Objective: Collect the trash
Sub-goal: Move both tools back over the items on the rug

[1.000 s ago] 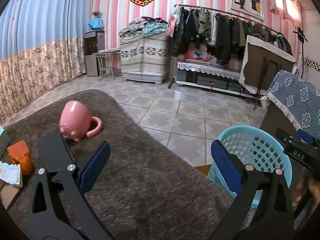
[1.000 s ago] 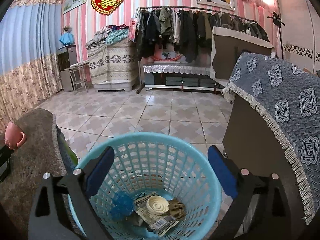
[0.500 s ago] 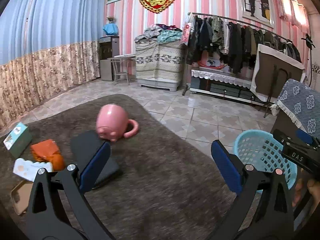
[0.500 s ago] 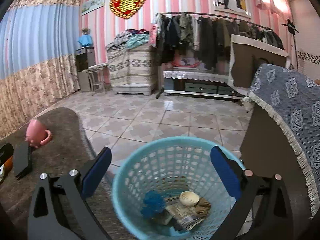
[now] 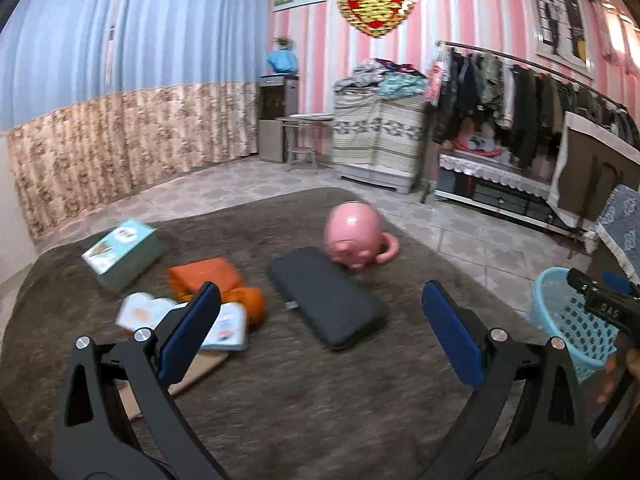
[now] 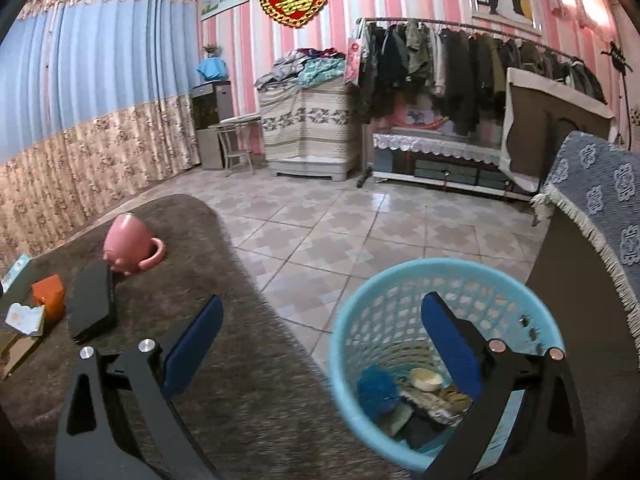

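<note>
My left tool [image 5: 320,332] wide and empty over the brown-covered table [image 5: 300,400], my right tool [image 6: 320,340] wide, empty, beside the blue basket [image 6: 348,332] holding trash [image 6: 424,396]

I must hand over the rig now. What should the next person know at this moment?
Left claw: open, empty, above the brown cloth table.
Right claw: open, empty, at the blue basket on the floor beside the table.
Done: some trash already lies in the basket.
Left, probably: the orange packet, the white wrapper, the teal box and a cardboard piece.
The pink mug and the black case look like non-trash.
</note>
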Tool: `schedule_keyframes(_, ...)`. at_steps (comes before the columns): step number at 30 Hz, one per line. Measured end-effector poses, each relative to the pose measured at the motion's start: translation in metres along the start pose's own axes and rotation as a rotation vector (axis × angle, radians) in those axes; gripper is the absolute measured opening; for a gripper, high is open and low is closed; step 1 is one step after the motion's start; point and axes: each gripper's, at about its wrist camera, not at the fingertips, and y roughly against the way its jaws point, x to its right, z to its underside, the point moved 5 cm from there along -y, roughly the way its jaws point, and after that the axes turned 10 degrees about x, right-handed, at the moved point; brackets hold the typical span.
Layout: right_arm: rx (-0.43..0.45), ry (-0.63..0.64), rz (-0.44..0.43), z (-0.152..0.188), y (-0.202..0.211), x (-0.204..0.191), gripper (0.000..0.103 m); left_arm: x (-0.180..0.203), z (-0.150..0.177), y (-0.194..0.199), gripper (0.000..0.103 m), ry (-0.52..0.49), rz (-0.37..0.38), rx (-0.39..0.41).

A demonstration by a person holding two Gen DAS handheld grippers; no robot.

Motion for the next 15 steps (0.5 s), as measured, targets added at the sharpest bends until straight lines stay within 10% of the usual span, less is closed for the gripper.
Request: schedule_keyframes(15,-0.021,0.011,-0.098,0.010,0.000,-0.047,0.097,-0.125,0.042,0.010,0.097,0.062,-0.210,-0.094)
